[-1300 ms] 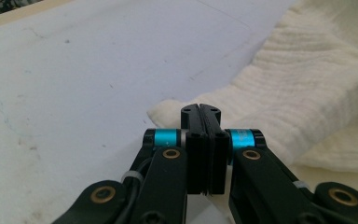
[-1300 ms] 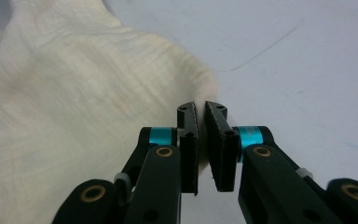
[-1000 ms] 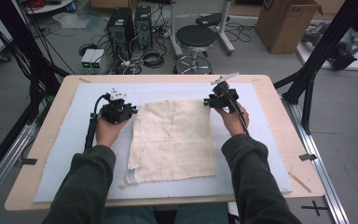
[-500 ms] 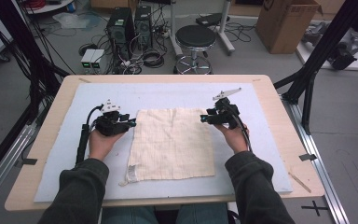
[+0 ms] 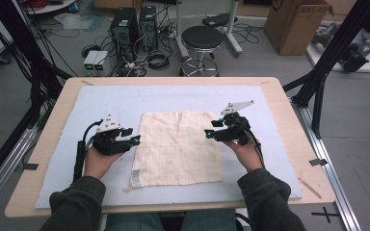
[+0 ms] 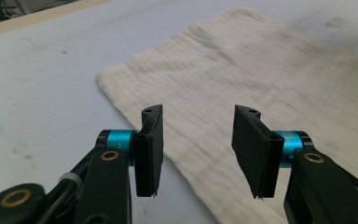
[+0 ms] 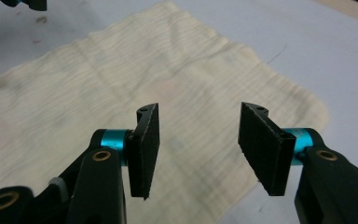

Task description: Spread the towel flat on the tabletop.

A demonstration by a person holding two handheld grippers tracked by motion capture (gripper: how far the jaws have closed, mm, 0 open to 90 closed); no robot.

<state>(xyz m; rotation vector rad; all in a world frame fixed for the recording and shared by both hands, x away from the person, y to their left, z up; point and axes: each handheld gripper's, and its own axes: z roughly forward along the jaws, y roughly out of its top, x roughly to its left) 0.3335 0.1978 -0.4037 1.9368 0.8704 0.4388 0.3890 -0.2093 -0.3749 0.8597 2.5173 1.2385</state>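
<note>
Flanking the middle of the high view, the two grippers face each other across a cream, square-ish woven cloth [image 5: 179, 147] that lies flat on the pale blue mat [image 5: 279, 159] covering the wooden table [image 5: 53, 103]. At lower left of the frame the left gripper [image 5: 136, 140] sits just at the cloth's left edge, jaws wide apart and holding nothing; in its own view the cloth's border runs between and just beyond the jaws toward the upper right. At right of centre the right gripper [image 5: 207, 133] hangs over the cloth's right margin, equally wide open and empty. Both look about equally near their edges, so a two-handed pinch seems next. Beyond the table stand a black round stool [image 5: 202, 38] and a brown cardboard box [image 5: 296, 24].
</note>
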